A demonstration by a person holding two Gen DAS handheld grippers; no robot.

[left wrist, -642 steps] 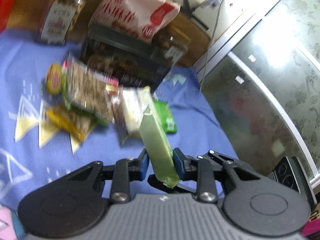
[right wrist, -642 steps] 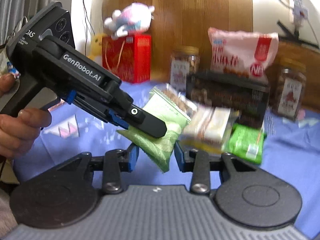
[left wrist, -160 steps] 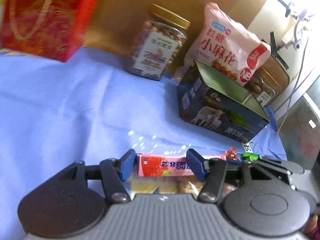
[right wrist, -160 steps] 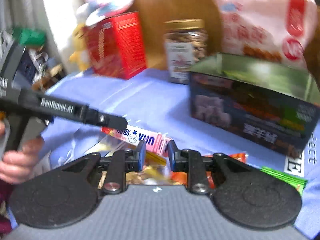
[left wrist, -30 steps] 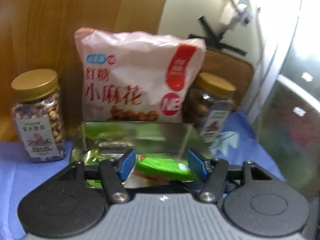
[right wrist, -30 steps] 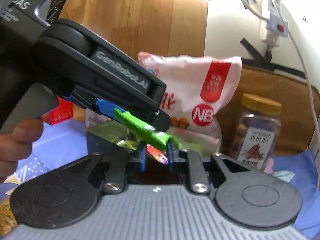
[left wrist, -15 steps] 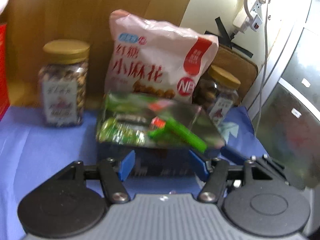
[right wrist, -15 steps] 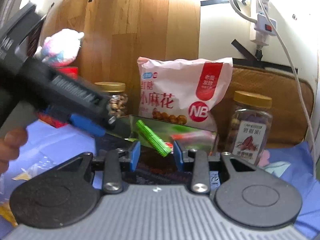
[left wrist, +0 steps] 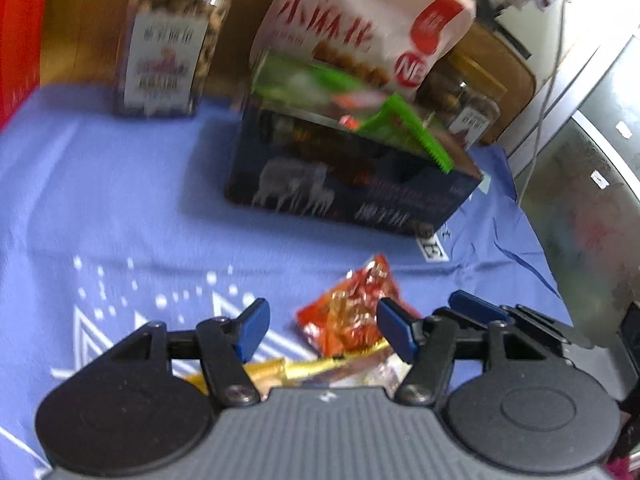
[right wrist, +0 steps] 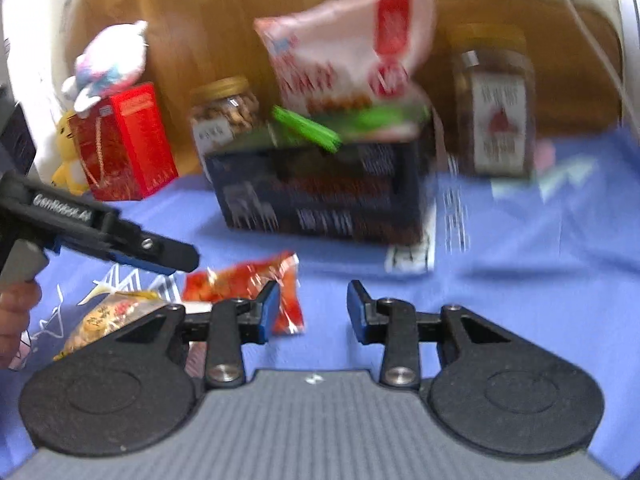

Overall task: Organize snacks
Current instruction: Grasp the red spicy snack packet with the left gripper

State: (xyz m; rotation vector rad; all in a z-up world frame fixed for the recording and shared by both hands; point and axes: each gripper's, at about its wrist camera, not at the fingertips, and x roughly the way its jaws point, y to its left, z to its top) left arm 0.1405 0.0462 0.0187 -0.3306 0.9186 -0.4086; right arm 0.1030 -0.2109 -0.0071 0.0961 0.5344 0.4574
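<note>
A dark open tin box (left wrist: 352, 184) stands on the blue cloth and holds several snack packets; a green packet (left wrist: 404, 132) sticks out over its rim. The box also shows in the right wrist view (right wrist: 320, 192), with the green packet (right wrist: 308, 126) on top. My left gripper (left wrist: 320, 330) is open and empty, low over an orange-red snack packet (left wrist: 352, 312) and a yellow packet (left wrist: 280, 370). My right gripper (right wrist: 312, 308) is open and empty, just right of the orange-red packet (right wrist: 244, 280). The left gripper's fingers (right wrist: 168, 256) show at the left.
Two nut jars (right wrist: 226, 114) (right wrist: 496, 108) and a pink snack bag (right wrist: 352, 52) stand behind the box. A red carton (right wrist: 124, 140) with plush toys sits far left. A yellow-printed snack bag (right wrist: 108, 320) lies at lower left. A glass cabinet door (left wrist: 592, 184) is to the right.
Both grippers have pulled back from the box and dropped low towards the cloth. The green packet stays in the box. The loose orange-red and yellow packets have come into view.
</note>
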